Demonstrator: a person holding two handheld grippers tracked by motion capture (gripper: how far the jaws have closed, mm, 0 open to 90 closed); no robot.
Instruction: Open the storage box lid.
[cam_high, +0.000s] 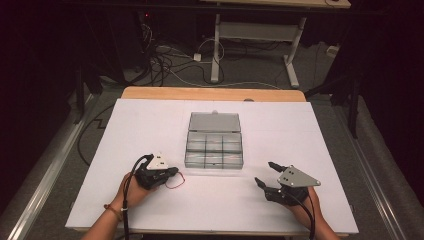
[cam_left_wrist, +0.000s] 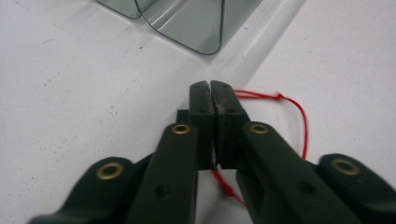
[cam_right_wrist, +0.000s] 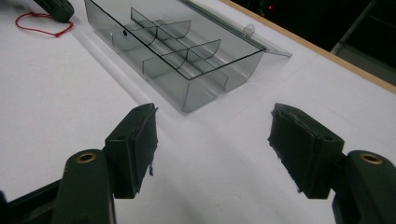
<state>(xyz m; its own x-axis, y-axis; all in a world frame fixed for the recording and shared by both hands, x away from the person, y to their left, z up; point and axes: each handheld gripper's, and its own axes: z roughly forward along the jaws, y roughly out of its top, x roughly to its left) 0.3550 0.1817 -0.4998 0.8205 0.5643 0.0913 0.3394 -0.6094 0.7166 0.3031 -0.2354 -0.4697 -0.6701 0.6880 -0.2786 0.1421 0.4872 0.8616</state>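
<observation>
A red string (cam_left_wrist: 299, 116) is clenched in the left hand-held gripper (cam_left_wrist: 211, 86) on the white table (cam_high: 150, 125), near-left of the clear compartment box (cam_high: 214, 145). The right hand-held gripper (cam_high: 265, 175) is released.

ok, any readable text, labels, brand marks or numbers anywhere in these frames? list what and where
None readable.
Clear compartment box: no label or print shows on it.
Left gripper, shut on the red string: black jaws with brass rivets, no marking.
Right gripper: open, plain pads, and its grey plate is blank.
White table sheet: blank.
</observation>
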